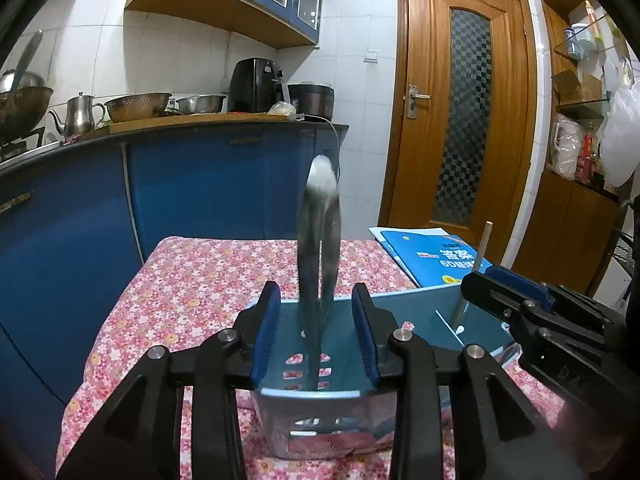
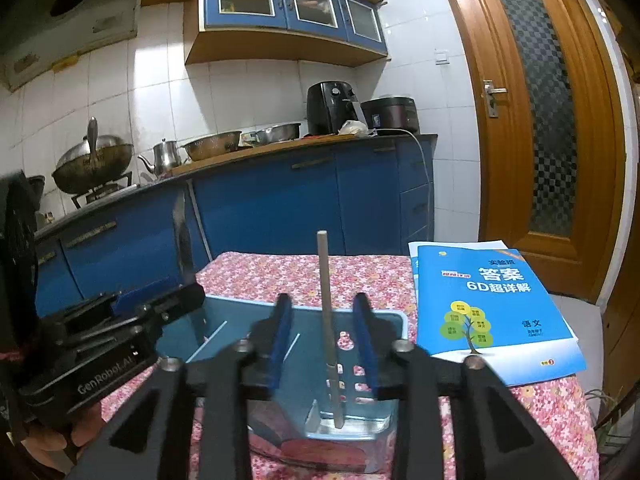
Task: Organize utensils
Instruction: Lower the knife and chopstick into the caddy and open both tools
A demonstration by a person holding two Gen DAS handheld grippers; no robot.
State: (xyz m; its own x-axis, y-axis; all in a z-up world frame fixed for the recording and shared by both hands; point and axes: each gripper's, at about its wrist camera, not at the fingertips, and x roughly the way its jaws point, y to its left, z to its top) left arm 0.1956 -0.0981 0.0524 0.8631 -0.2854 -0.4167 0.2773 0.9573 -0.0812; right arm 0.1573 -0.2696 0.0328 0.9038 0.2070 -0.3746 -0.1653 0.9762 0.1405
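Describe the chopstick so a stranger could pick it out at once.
On the floral tablecloth sits a translucent blue holder beside a blue booklet. In the holder's compartment nearest the booklet a chopstick stands upright between the right gripper's open jaws. It is thin, straight and pale, unlike the broad metal spoon in the other compartment.

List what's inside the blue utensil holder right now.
Blue utensil holder: a metal spoon stands in one compartment, a chopstick in another, white dividers between. The spoon's lower end and part of the floor are hidden by the grippers.
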